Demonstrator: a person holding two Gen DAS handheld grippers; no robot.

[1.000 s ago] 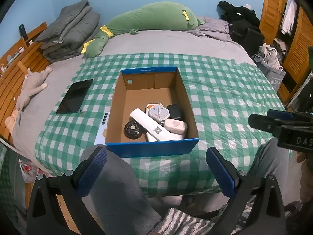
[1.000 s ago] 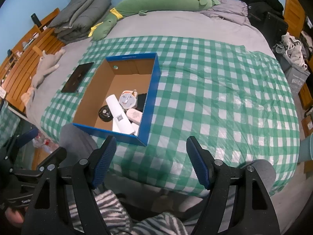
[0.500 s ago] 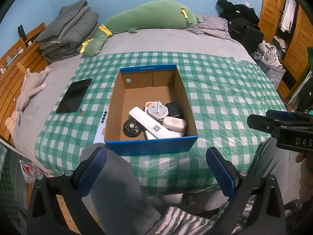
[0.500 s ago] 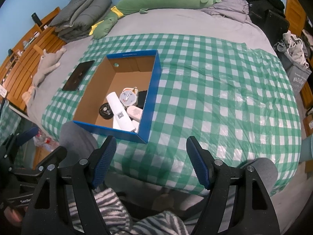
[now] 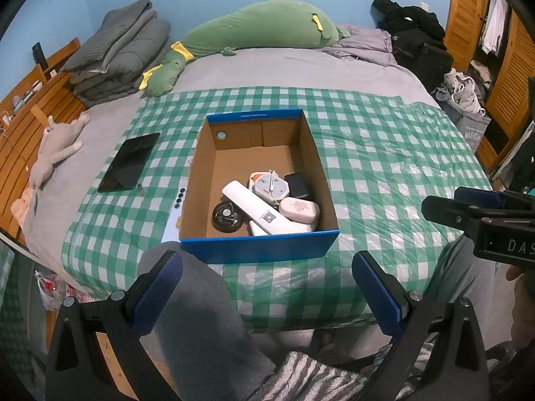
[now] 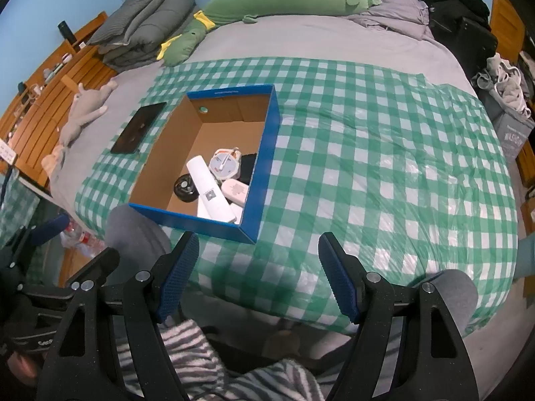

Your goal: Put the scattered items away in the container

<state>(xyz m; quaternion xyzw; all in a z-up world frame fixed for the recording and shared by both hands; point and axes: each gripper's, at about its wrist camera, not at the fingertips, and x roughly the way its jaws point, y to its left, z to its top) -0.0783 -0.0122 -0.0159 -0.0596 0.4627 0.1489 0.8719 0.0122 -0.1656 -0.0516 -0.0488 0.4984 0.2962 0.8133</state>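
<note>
Bed's checked cloth (image 5: 384, 153) looks unchanged versus a second ago: box (image 5: 260, 249) mid-cloth holds the small items, I keep left gripper (image 5: 267, 297) and right gripper (image 6: 257, 277) parked near edge, fingers apart, empty; tidying looks nearly done.

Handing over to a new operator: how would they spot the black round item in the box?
Find the blue-edged cardboard box on the green checked cloth. Inside, near its front wall, left of the long white tube, lies the black disc. It is the only round, dark, flat piece there.
</note>
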